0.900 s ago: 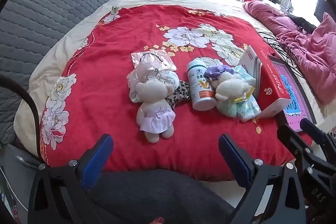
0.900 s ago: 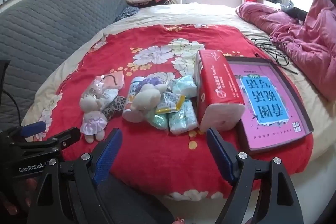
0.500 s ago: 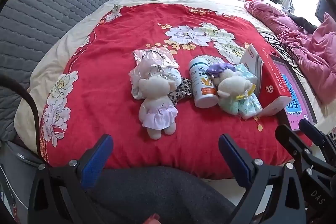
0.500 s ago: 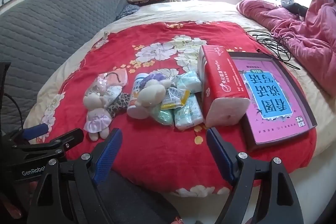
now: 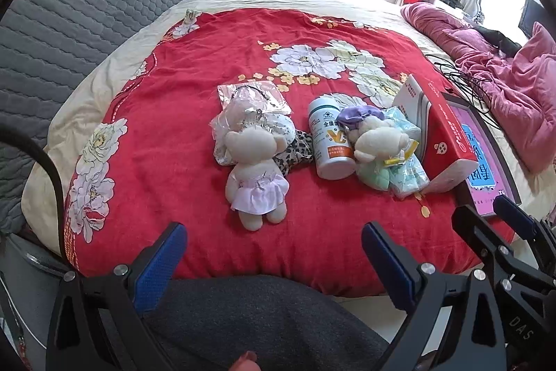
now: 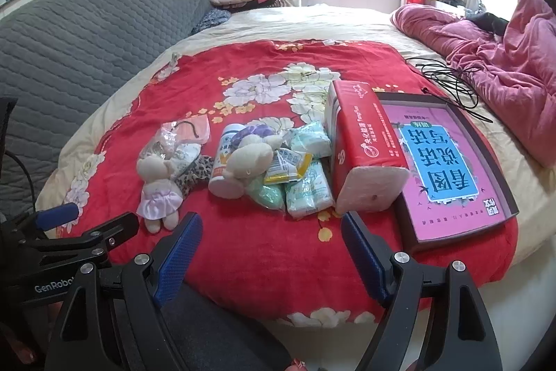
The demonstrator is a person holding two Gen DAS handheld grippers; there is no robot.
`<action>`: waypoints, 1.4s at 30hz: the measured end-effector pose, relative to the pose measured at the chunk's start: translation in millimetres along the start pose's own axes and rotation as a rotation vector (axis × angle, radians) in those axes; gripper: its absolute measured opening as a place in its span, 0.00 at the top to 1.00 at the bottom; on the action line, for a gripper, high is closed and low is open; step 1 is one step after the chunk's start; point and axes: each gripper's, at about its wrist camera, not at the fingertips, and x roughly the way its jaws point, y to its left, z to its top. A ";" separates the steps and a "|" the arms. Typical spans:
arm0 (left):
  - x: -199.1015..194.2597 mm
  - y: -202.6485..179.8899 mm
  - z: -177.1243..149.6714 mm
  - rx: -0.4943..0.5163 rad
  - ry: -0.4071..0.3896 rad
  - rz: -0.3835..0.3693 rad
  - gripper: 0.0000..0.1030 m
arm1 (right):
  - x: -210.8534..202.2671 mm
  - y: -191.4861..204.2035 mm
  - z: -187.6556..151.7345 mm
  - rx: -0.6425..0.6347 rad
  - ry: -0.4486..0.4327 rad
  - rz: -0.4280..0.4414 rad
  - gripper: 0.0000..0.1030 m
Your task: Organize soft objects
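A cream plush doll in a lilac dress [image 5: 255, 172] lies face down on the red flowered blanket [image 5: 173, 113]; it also shows in the right wrist view [image 6: 158, 190]. Behind it are clear plastic bags [image 5: 243, 113] and a leopard-print piece [image 5: 295, 152]. A second cream plush toy [image 5: 377, 141] [image 6: 248, 159] lies on tissue packs [image 5: 406, 169] [image 6: 307, 193] next to a white bottle [image 5: 330, 141] [image 6: 224, 162]. My left gripper [image 5: 272, 263] is open and empty, short of the doll. My right gripper [image 6: 269, 252] is open and empty, short of the tissue packs.
A red tissue box [image 6: 361, 155] lies right of the pile, beside a dark tray with a pink printed sheet [image 6: 448, 169]. Black cables [image 6: 448, 79] and a pink quilt [image 6: 504, 58] lie far right. A grey quilted headboard [image 5: 69, 23] runs along the left.
Both grippers have moved slightly closer to the bed and the objects; both stay open and empty. Nothing on the blanket has moved.
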 end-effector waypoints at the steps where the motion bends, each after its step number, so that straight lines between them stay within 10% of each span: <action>1: 0.0 -0.3 0.0 0.001 0.001 0.001 0.02 | 0.1 -0.2 -0.2 0.001 0.001 0.000 0.20; 42: 18.0 29.4 4.1 -0.086 0.025 -0.070 0.02 | 10.7 5.1 3.2 -0.009 -0.003 0.023 0.20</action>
